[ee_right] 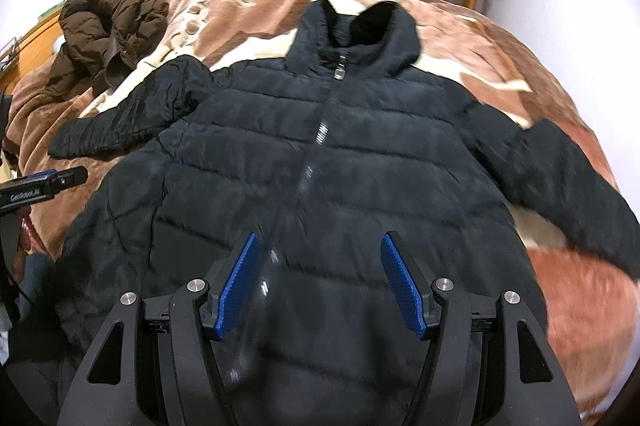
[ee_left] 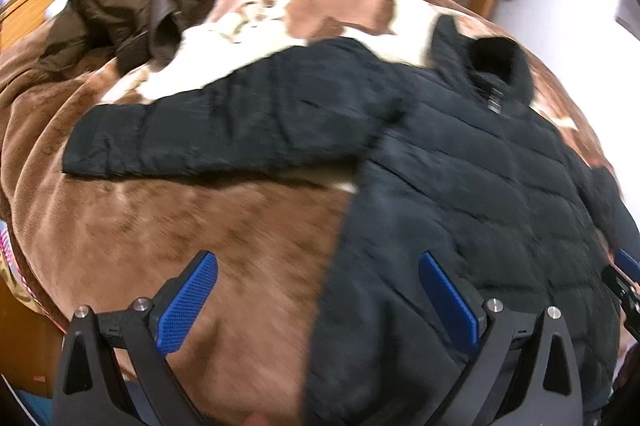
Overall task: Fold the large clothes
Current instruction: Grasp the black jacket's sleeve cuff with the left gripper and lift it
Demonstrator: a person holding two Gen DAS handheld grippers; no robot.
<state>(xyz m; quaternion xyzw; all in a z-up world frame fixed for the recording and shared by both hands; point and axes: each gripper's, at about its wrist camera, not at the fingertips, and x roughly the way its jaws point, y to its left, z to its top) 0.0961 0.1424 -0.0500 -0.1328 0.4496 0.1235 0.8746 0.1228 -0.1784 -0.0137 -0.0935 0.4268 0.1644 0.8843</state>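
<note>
On the brown blanket point(ee_right: 500, 38) I note the black jacket point(ee_right: 320, 154) flat, zipped; left gripper point(ee_left: 318, 302) and right gripper point(ee_right: 320, 282) both spread, empty.

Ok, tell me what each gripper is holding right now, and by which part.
Nothing. The left gripper and right gripper are both open above the black jacket, clamping no fabric.

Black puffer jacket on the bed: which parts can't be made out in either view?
- Black puffer jacket hem: right wrist view, hidden behind the right gripper and cut by the bottom edge.
- Its far sleeve: left wrist view, cut off at the lens rim.
- Zipper lower half: right wrist view, motion blurred.
</note>
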